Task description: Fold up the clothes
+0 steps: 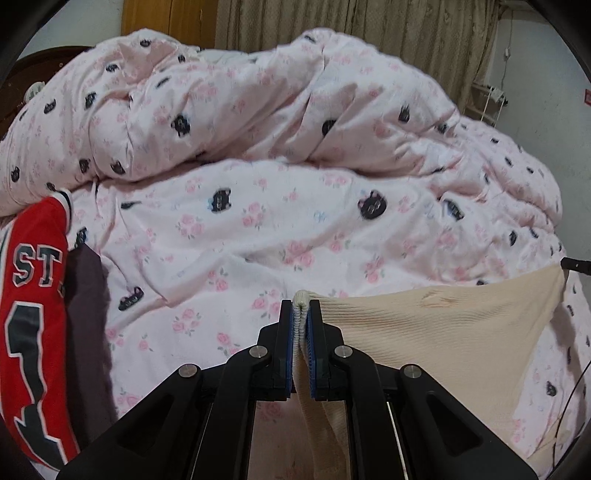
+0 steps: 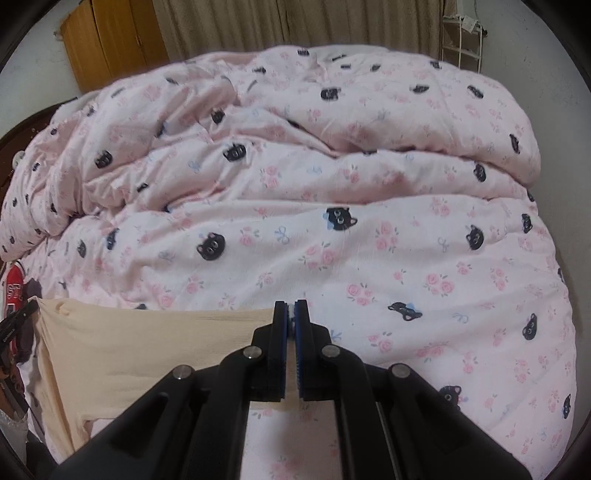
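Observation:
A cream ribbed knit garment (image 1: pixel 454 332) hangs stretched between my two grippers above the bed. My left gripper (image 1: pixel 302 306) is shut on one corner of it; a fold of knit pokes up between the blue pads. In the right wrist view the same cream garment (image 2: pixel 147 350) spreads off to the left, and my right gripper (image 2: pixel 291 308) is shut on its other corner, where only a sliver of cloth shows between the pads. The tip of the right gripper (image 1: pixel 574 264) shows at the far right edge of the left view, and the left gripper (image 2: pixel 18 321) shows at the far left of the right view.
A pink duvet (image 1: pixel 258 229) with roses and black cat faces covers the bed, bunched high at the back. A red jersey (image 1: pixel 33 295) with letters and a dark garment (image 1: pixel 88 332) lie at the left. Curtains (image 2: pixel 295 22), a wooden cabinet (image 2: pixel 110 40) and a white wire rack (image 2: pixel 463 40) stand behind.

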The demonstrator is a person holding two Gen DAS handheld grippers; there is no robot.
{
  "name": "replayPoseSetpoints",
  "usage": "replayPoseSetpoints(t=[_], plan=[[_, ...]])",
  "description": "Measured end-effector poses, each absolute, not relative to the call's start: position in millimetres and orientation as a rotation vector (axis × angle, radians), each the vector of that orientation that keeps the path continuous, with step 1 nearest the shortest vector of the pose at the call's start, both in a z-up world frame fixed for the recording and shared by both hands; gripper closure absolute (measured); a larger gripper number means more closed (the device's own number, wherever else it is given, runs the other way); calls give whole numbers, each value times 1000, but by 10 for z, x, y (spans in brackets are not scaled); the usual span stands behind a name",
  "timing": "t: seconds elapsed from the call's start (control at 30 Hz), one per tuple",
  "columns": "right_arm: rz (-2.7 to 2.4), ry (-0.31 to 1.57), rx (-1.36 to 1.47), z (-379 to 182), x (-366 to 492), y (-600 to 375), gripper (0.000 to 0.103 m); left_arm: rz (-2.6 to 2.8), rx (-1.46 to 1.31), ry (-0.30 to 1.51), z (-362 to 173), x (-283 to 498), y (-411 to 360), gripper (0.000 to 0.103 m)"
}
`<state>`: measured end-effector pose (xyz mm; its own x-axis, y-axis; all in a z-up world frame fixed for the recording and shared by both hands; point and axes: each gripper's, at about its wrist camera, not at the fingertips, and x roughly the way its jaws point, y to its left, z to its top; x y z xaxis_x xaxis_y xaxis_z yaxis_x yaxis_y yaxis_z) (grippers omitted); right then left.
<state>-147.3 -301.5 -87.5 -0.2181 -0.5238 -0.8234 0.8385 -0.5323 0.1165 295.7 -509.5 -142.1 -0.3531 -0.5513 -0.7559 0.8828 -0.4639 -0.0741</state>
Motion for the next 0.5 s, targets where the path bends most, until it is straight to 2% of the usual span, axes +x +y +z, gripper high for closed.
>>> replayPoseSetpoints(t=[0.2,0.5], plan=[[-1893,483,1142,-1181,-1586,-3175,99,-1890,874,611,-1679,2950,-5161,94],[-1897,548,1146,-1277,-1670,-3492,98,-1874,831,603,-1751,2959,-5165,93]])
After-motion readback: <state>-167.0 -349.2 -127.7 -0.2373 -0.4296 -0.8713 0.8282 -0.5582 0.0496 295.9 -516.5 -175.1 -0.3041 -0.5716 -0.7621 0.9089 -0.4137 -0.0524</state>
